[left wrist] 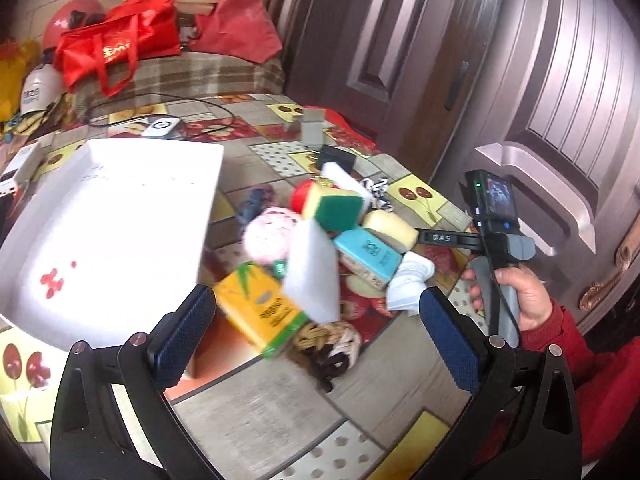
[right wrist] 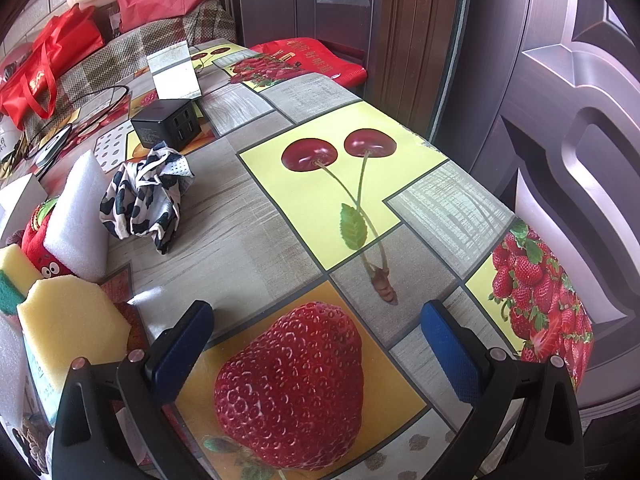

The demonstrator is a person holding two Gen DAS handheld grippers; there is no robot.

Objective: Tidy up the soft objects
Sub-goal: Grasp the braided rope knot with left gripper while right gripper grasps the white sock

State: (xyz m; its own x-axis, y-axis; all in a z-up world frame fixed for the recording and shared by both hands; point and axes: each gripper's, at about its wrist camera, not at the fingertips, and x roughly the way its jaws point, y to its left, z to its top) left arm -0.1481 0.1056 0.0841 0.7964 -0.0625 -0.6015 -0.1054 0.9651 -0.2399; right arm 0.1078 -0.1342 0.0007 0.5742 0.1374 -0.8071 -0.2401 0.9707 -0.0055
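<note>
On the fruit-print oilcloth table (right wrist: 256, 216), beside the big white tray (left wrist: 120, 216), soft things lie heaped: a white foam block (left wrist: 314, 276), a yellow tissue pack (left wrist: 260, 308), a green-and-yellow sponge (left wrist: 332, 204), a pink plush (left wrist: 268, 236). The left gripper (left wrist: 316, 312) hangs wide open over the foam and tissue pack, holding nothing. The right gripper (right wrist: 316, 344), likewise wide and empty, sits over bare cloth. It looks like the picking stage; next, the left should lower, close on one item and carry it to the tray.
</note>
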